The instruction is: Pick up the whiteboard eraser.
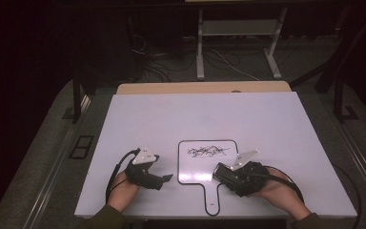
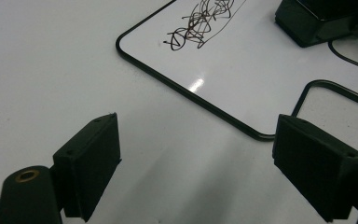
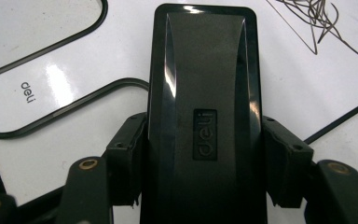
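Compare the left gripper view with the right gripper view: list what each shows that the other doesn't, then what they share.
Left gripper view alone: its own two fingers spread wide with bare table between them.

Right gripper view alone: the black eraser clamped between the right gripper's fingers, with its "deli" logo, and the same word printed on the whiteboard handle.

Both: the small whiteboard, its black scribble and its black rim.

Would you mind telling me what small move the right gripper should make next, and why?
Probably slide the eraser up onto the scribble. The right gripper is shut on the eraser at the whiteboard's lower edge, and the marks are unwiped.
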Available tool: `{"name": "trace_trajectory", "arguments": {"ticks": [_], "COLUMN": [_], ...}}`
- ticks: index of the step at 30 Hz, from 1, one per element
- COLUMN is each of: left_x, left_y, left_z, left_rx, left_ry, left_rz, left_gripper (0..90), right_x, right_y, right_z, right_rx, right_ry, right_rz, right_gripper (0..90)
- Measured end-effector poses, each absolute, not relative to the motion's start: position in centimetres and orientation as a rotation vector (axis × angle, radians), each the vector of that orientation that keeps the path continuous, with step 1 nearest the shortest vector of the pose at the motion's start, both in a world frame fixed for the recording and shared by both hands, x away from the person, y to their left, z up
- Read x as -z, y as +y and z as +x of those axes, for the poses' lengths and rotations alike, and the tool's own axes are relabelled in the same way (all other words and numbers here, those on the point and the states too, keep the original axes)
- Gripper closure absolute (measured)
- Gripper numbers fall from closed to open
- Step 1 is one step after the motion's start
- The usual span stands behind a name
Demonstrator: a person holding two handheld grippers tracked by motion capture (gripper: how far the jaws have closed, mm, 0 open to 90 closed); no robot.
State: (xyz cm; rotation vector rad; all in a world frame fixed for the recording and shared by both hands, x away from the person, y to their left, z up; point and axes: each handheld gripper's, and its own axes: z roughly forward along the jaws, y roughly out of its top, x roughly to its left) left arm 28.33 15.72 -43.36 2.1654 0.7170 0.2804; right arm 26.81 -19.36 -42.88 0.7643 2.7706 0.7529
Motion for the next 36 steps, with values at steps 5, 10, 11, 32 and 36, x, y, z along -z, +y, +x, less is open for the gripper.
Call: {"name": "trace_trajectory", "arguments": {"ticks": [5, 10, 11, 32, 36], "left_x": [43.4, 43.4, 43.4, 43.3, 43.4], "left_y": [15.6, 15.7, 15.7, 15.7, 15.7], "left_z": [28.3, 28.3, 28.3, 28.3, 28.3], "left_rx": [-0.279, -0.279, -0.279, -0.281, -0.280], "left_ry": [0.725, 0.724, 0.723, 0.714, 0.712], "left_rz": [2.155, 2.156, 2.157, 2.169, 2.174], "left_gripper": [14.0, 14.0, 14.0, 14.0, 14.0], "right_x": [42.9, 42.7, 42.7, 42.2, 42.0], "right_y": [-19.4, -19.3, -19.4, -20.2, -20.5], "right_z": [26.9, 27.0, 27.2, 28.1, 28.3], "right_rx": [-0.756, -0.745, -0.725, -0.797, -0.834], "right_ry": [2.774, 2.802, 2.798, 2.814, 2.797], "right_rz": [0.752, 0.748, 0.728, 0.818, 0.863], "right_gripper": [38.2, 38.3, 38.3, 38.7, 38.6]}}
